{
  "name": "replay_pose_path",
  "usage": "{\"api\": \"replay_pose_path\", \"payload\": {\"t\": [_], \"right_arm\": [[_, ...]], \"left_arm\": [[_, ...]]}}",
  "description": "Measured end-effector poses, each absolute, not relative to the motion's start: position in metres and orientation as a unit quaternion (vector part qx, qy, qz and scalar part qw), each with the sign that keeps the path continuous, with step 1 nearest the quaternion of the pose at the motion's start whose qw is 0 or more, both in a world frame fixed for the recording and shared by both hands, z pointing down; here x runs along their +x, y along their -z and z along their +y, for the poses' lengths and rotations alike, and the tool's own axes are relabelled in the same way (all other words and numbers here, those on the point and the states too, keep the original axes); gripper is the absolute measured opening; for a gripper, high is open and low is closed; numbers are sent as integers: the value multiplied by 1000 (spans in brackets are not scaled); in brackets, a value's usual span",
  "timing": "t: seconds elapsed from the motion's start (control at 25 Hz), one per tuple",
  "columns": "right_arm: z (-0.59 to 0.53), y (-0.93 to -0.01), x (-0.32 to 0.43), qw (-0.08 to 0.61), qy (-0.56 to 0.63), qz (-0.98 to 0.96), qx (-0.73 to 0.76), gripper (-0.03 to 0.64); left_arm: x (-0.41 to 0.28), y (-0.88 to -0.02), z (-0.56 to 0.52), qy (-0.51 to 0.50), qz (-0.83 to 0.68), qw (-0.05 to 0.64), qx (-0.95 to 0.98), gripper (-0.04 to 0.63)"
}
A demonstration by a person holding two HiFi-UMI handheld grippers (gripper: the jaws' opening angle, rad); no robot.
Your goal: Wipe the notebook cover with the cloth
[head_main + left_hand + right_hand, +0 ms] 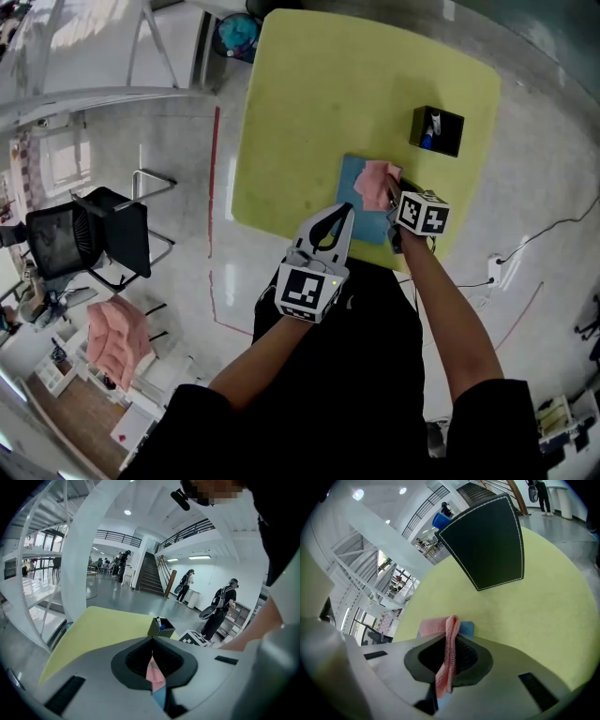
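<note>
A blue notebook (354,192) lies near the front edge of the yellow-green table (328,84). A pink cloth (377,183) rests on its right part. My right gripper (394,199) is shut on the cloth (436,626), a fold of which runs between its jaws; a corner of the notebook (467,628) shows beyond it. My left gripper (345,211) has its jaws together at the notebook's near left edge. Through the slit of the left gripper (153,660) I see a strip of pink cloth (154,672) and blue notebook (160,698).
A black pen holder (437,130) with pens stands on the table behind the notebook, to the right. A black chair (94,234) and a pink bundle (117,337) are on the floor at left. Several people stand far off in the hall.
</note>
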State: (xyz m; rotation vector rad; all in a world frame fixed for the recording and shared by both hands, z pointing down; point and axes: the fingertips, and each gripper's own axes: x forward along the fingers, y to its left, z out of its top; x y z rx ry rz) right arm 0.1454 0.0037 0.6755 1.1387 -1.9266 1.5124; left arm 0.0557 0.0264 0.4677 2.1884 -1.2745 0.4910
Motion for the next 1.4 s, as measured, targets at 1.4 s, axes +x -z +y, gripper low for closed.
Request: {"api": "replay_pose_path", "payload": {"t": [1.4], "right_arm": [[8,-636,189,167,-544,-675,471,37]], "left_arm": [[45,-441,33,-167,-453,258,837,14]]}}
